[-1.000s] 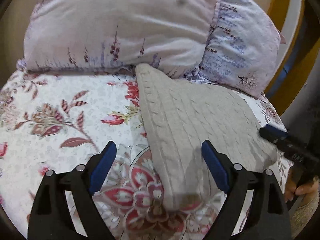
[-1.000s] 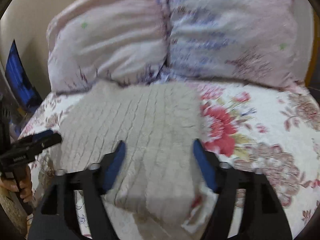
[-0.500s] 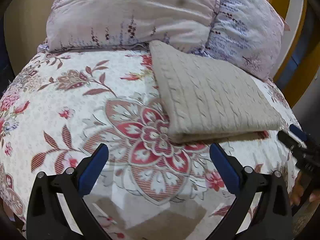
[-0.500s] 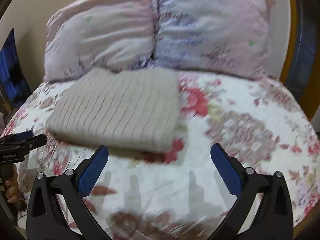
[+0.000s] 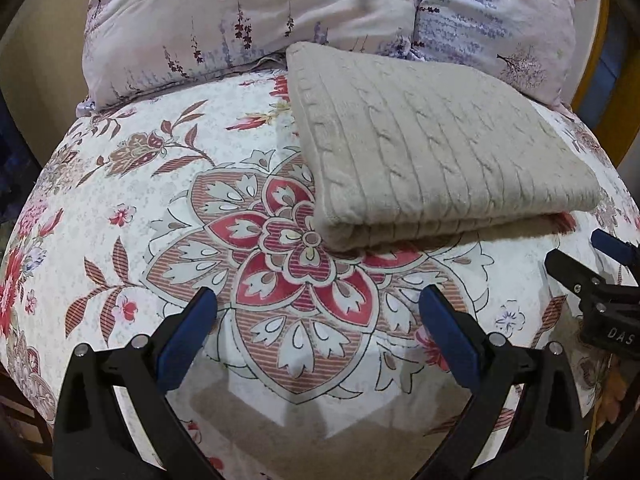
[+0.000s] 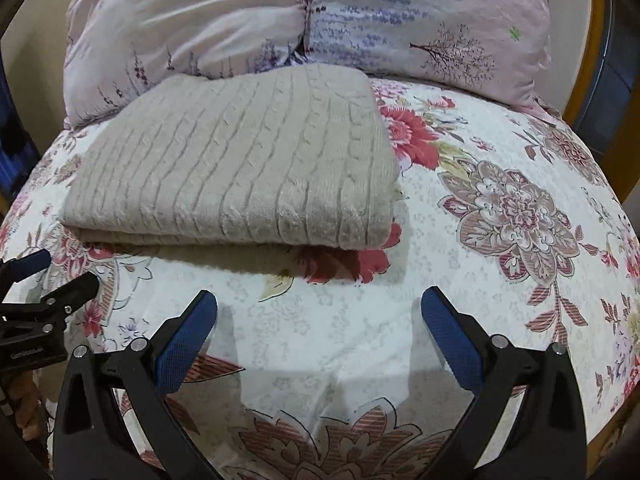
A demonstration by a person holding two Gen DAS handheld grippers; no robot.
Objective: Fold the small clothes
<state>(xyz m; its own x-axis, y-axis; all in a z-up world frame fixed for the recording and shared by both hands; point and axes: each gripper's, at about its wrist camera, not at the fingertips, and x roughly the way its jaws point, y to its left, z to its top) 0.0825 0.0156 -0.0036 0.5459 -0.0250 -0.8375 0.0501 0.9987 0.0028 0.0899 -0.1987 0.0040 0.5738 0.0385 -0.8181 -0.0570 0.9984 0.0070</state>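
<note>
A beige cable-knit garment (image 5: pixel 436 148) lies folded into a flat rectangle on the floral bedspread (image 5: pixel 168 216), its far edge against the pillows. It also shows in the right wrist view (image 6: pixel 240 160). My left gripper (image 5: pixel 318 312) is open and empty, hovering over the bedspread in front of the fold's near left corner. My right gripper (image 6: pixel 319 312) is open and empty, in front of the fold's near right corner. Each gripper shows at the edge of the other's view: the right one (image 5: pixel 592 268), the left one (image 6: pixel 44 276).
Two pale lilac printed pillows (image 5: pixel 248 20) (image 6: pixel 432 20) lean against the wall behind the garment. A yellow wooden frame (image 5: pixel 600 52) stands at the right. The bedspread (image 6: pixel 500 208) extends to the right of the garment.
Both grippers have drawn back from the garment toward the near edge of the bed and stand open. The folded garment stays in place.
</note>
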